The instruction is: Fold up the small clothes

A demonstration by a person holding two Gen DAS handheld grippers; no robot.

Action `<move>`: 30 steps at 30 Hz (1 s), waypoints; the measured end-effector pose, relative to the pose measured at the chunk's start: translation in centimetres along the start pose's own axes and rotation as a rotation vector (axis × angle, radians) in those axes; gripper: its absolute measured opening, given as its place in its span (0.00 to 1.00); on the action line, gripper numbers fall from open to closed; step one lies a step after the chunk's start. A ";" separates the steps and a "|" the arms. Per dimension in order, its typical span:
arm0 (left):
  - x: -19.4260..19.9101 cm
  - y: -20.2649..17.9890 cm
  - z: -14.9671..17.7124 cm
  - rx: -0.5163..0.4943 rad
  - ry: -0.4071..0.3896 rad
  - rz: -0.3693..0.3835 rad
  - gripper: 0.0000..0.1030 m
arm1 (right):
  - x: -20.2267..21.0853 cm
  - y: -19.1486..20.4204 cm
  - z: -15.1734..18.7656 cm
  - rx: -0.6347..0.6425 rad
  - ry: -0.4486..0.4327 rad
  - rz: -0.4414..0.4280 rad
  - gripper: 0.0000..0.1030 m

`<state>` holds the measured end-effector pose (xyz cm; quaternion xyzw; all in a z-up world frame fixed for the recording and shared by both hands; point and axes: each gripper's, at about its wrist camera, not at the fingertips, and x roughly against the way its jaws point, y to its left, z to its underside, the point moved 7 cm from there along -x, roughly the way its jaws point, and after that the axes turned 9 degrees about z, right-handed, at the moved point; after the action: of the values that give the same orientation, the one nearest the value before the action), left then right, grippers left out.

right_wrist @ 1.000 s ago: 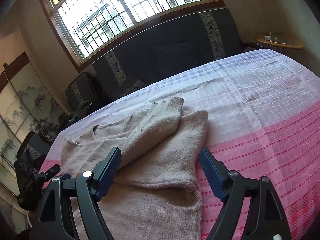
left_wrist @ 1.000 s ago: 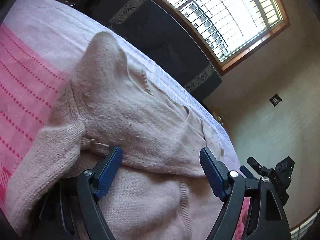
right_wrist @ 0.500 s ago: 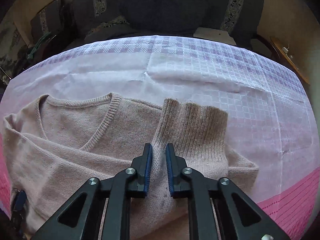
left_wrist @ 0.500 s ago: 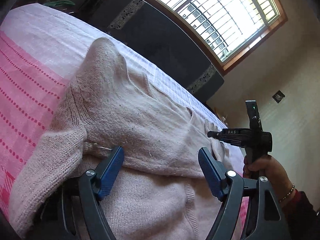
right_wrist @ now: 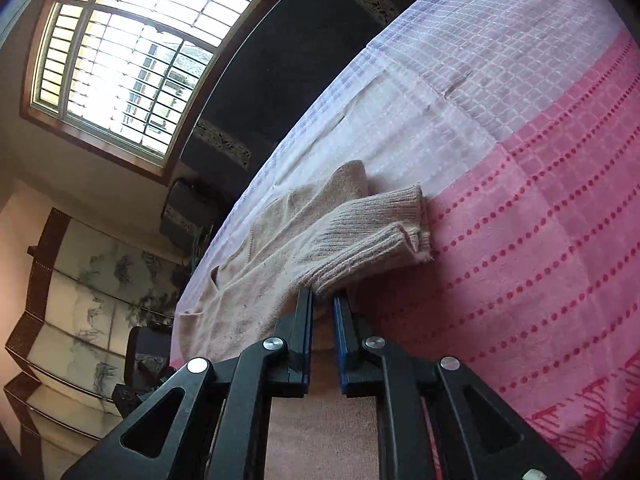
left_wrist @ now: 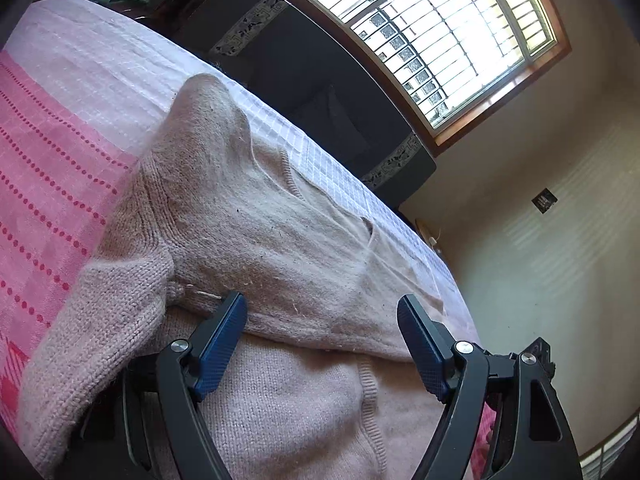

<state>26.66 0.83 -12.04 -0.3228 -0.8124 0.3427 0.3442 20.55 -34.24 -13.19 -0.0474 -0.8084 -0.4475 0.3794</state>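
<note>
A small pale pink knitted sweater lies on the pink and white bedspread, its sleeves folded across the body. My left gripper is open, its blue pads low over the sweater's lower part, holding nothing. In the right wrist view the sweater shows with a ribbed sleeve cuff on top. My right gripper is shut on the sleeve's knit, pinched between its blue pads.
A dark sofa stands along the far edge of the bed under a large barred window. A painted folding screen stands at the left in the right wrist view. The bedspread stretches wide to the right.
My right gripper closed on the sleeve and swung to a low, tilted angle. The left gripper stayed open in place; the other gripper and hand dropped out of its view.
</note>
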 end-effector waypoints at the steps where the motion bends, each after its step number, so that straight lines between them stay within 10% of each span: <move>1: 0.1 0.0 0.0 0.001 0.005 0.006 0.75 | -0.2 0.0 -0.2 -0.016 0.007 -0.014 0.32; 3: 0.1 -0.1 0.1 -0.002 0.024 0.012 0.75 | -0.6 -0.4 -0.7 -0.045 0.007 0.017 0.61; 6: 0.7 0.2 0.0 0.025 0.029 0.032 0.75 | -0.8 -2.3 -1.1 -0.193 0.021 -0.028 0.67; 11: 1.1 1.0 -1.2 0.098 0.006 0.049 0.75 | -1.2 -2.4 -2.1 -0.191 0.002 -0.079 0.56; 13: 1.2 1.4 -1.9 0.132 -0.022 0.060 0.75 | -1.3 -2.0 -2.7 -0.128 -0.012 -0.020 0.10; 19: 2.3 3.9 -3.7 0.168 -0.097 -0.018 0.20 | -2.2 2.4 -3.6 -0.064 -0.002 -0.075 0.09; 25: 7.2 7.2 -6.0 0.174 -0.326 -0.179 0.11 | 0.0 13.5 -3.1 0.024 -0.035 -0.425 0.09; 30: 11.3 10.8 -6.9 0.292 -0.395 -0.218 0.11 | -1.8 10.0 -2.4 0.041 -0.049 -0.309 0.09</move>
<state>28.87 17.74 -13.04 -0.1072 -0.8357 0.4735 0.2566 27.32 -29.63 -6.80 0.0743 -0.8240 -0.4829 0.2869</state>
